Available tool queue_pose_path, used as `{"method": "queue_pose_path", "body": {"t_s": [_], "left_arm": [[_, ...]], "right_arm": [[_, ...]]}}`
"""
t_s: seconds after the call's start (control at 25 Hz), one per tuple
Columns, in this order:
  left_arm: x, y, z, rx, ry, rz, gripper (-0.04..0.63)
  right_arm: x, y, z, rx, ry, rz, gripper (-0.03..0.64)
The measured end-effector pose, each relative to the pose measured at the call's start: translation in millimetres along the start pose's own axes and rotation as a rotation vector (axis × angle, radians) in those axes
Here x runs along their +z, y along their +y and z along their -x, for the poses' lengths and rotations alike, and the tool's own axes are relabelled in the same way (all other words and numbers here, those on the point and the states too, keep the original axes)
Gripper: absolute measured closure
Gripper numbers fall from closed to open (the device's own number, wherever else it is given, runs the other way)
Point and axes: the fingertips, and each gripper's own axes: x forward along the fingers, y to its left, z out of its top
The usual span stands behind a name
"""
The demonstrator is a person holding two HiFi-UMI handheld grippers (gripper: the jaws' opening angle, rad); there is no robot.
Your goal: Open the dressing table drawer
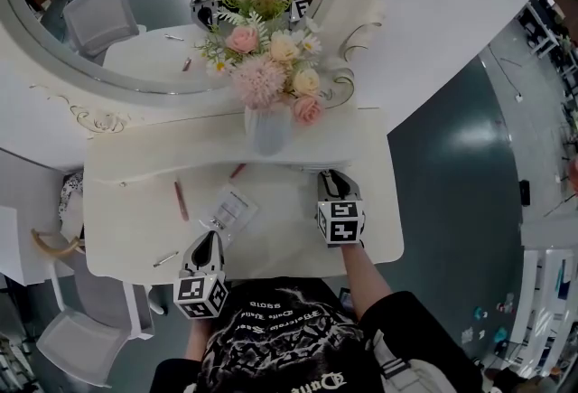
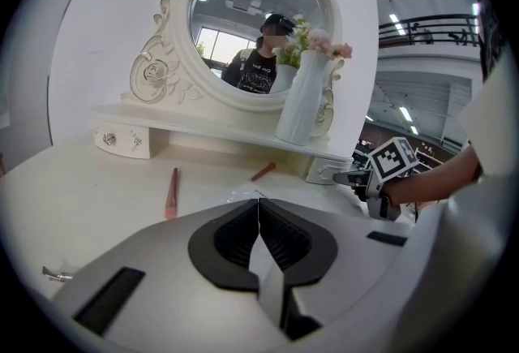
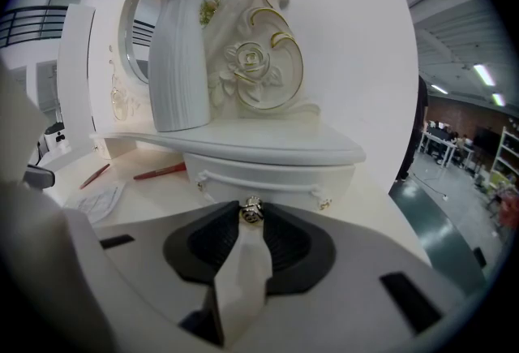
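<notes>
The white dressing table point(image 1: 135, 238) has a shelf with a small drawer under each end. The right drawer point(image 3: 268, 174) has a white front with a small metal knob point(image 3: 251, 212). My right gripper point(image 3: 251, 210) is shut on that knob; in the head view it point(image 1: 332, 176) reaches under the shelf's right end. How far the drawer stands out I cannot tell. The left drawer point(image 2: 122, 140) sits closed at the far left. My left gripper point(image 1: 213, 238) hovers over the table's front left, jaws shut with nothing between them point(image 2: 259, 205).
A white vase of flowers point(image 1: 269, 131) stands on the shelf before the round mirror point(image 1: 108, 12). On the tabletop lie a pink stick point(image 1: 181, 200), a paper packet point(image 1: 230, 207), a red pen point(image 1: 237, 171) and a hair clip point(image 1: 165, 259). A grey chair point(image 1: 81, 341) stands at the left.
</notes>
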Motion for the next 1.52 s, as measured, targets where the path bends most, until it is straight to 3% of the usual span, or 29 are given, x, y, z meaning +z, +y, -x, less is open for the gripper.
{"method": "queue_pose_path", "body": {"t_s": [1.52], "left_arm": [[-3.5, 4.8, 2.2, -0.003, -0.008, 0.019, 0.578]], "right_arm": [[-14.1, 6.0, 15.5, -0.009, 0.028, 0.015, 0.517]]}}
